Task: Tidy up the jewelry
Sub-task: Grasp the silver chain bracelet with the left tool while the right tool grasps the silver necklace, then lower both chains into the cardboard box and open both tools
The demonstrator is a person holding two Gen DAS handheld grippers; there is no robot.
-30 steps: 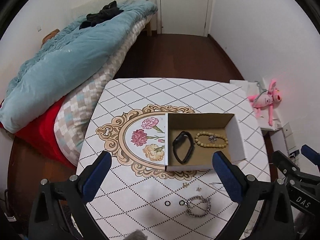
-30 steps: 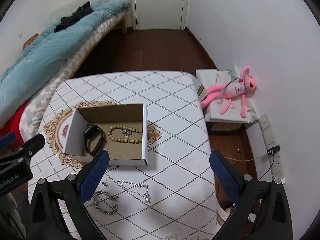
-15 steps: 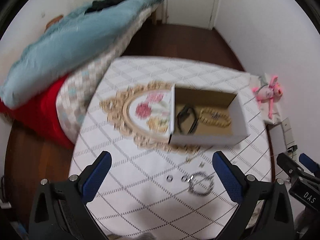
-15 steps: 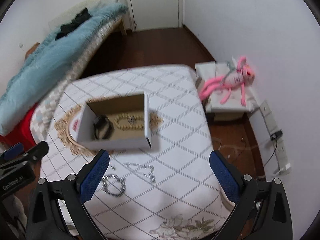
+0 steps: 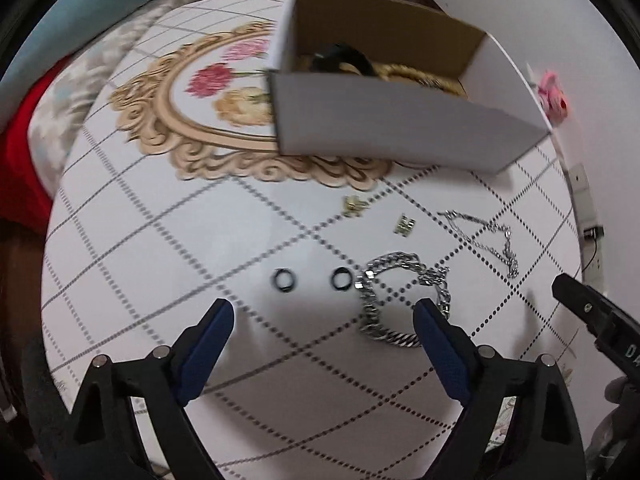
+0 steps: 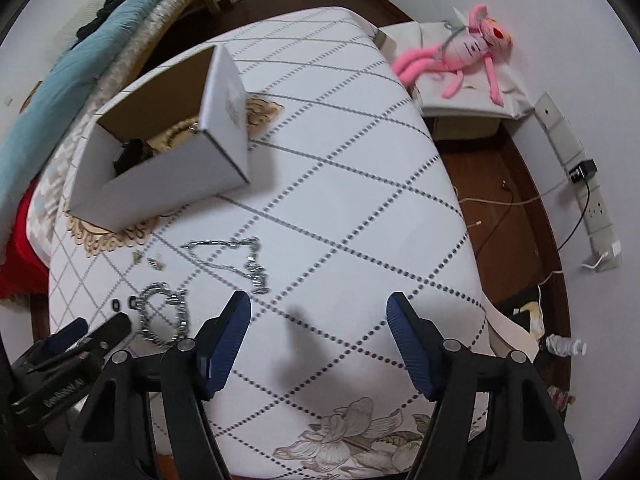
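Note:
An open cardboard box on the table holds a black band and a bead bracelet. In front of it lie two black rings, a silver chain bracelet, a thin silver necklace and two small gold earrings. My left gripper is open, low over the table just short of the rings and bracelet. My right gripper is open and empty over bare cloth right of the necklace.
The table has a white checked cloth with a gold floral medallion. A bed with a blue quilt lies left. A pink plush toy sits on a low white stand at the right, beside a power strip and cables on the floor.
Both grippers have dropped and moved forward toward the table; the box and loose jewelry now look much closer. Both stay open and empty. No jewelry has moved.

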